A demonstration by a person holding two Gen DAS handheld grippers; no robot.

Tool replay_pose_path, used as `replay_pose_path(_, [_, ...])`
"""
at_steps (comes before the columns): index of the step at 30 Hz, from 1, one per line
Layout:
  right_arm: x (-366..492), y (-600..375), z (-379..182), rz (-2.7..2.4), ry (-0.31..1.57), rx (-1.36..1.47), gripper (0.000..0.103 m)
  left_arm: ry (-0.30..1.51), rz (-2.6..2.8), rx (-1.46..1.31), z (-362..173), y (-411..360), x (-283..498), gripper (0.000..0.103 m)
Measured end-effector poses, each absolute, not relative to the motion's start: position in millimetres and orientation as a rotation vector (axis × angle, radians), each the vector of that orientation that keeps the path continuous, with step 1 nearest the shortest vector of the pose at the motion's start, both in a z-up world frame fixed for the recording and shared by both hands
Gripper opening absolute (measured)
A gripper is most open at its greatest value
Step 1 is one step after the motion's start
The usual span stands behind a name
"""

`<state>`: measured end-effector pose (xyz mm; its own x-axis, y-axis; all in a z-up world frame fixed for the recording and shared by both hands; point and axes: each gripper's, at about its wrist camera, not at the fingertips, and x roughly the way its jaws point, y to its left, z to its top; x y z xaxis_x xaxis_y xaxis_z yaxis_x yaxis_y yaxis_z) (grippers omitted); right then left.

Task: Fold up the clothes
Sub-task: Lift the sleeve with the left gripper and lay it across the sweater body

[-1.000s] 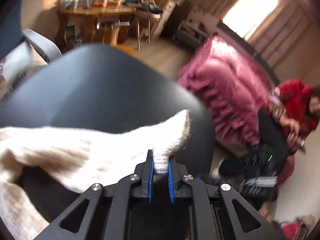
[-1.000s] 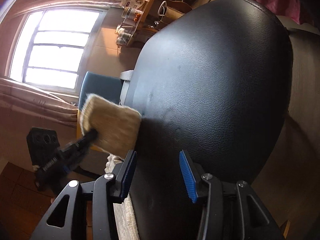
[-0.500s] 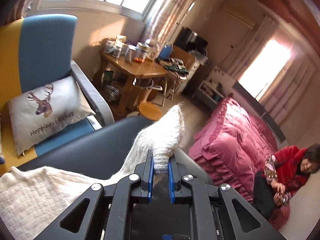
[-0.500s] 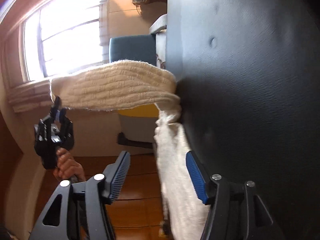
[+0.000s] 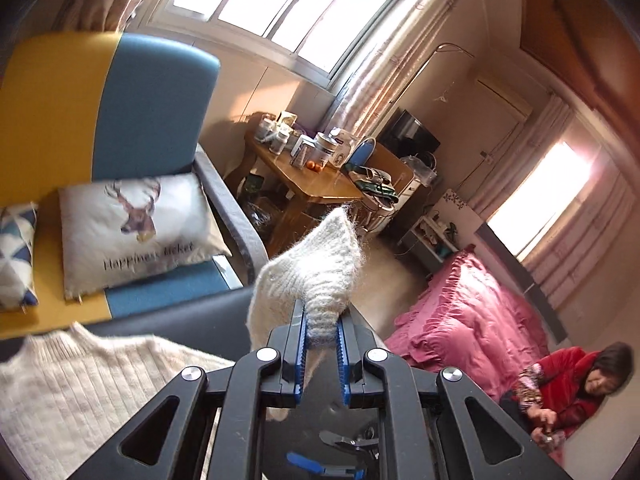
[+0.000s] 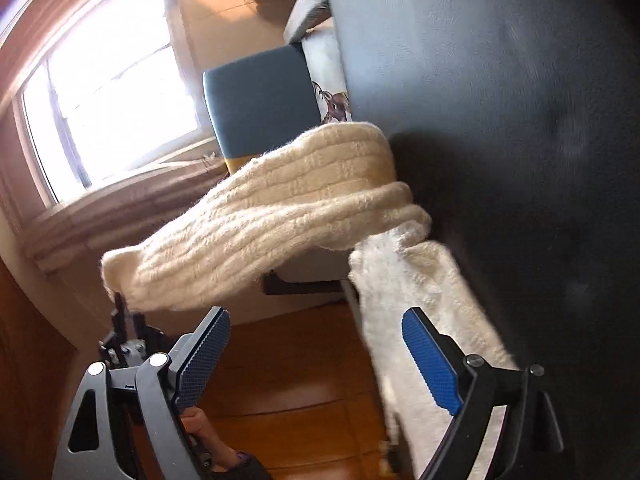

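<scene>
where the sweater (image 6: 280, 216) droops floorward, its hem is cut off.

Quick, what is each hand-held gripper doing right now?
Left hand-held gripper: closed on the sleeve end of the cream ribbed knit sweater.
Right hand-held gripper: open, holding nothing.

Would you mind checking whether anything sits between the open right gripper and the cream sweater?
Nothing visible does. The right gripper is open with the sweater hanging just ahead, beside the black surface; the left gripper holds the lifted sleeve.
</scene>
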<state>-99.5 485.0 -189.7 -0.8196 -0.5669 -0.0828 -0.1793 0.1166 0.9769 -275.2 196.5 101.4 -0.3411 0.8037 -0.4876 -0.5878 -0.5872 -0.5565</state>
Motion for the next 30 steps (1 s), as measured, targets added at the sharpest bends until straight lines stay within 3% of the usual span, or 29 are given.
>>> replay_pose_path(5, [-49.6,530.7,-170.8,-2.076,-1.991,0.822,0.090,-0.369,1.906,-0.958,80.0,236.8,-258.8,0.013])
replay_pose_path(11, [34.5,582.9,-156.6,-2.395,-1.941,0.874,0.091,-0.269,1.728,-1.035,53.5,364.7,-226.6,0.013])
replay_pose_path(12, [43.1,589.1,-154.5,-2.441,-1.925,0.884,0.091,-0.239,1.703,-1.062,46.2,390.4,-220.2,0.015])
replay_pose_path(15, [56.0,599.1,-145.7,-2.576,-1.815,0.924,0.091,-0.137,1.656,-1.172,15.2,452.5,-209.8,0.034])
replay_pose_path(17, [59.9,602.6,-138.5,-2.664,-1.714,0.947,0.091,-0.113,1.654,-1.245,-6.0,470.7,-212.6,0.034])
replay_pose_path(23, [7.9,576.3,-91.1,-2.856,-1.180,0.961,0.091,-0.125,1.817,-1.319,-45.3,388.4,-244.2,0.035])
replay_pose_path(30, [-107.0,506.8,-81.9,-2.888,-0.423,1.318,0.089,-0.076,2.076,-1.358,-96.4,254.6,-243.0,0.035])
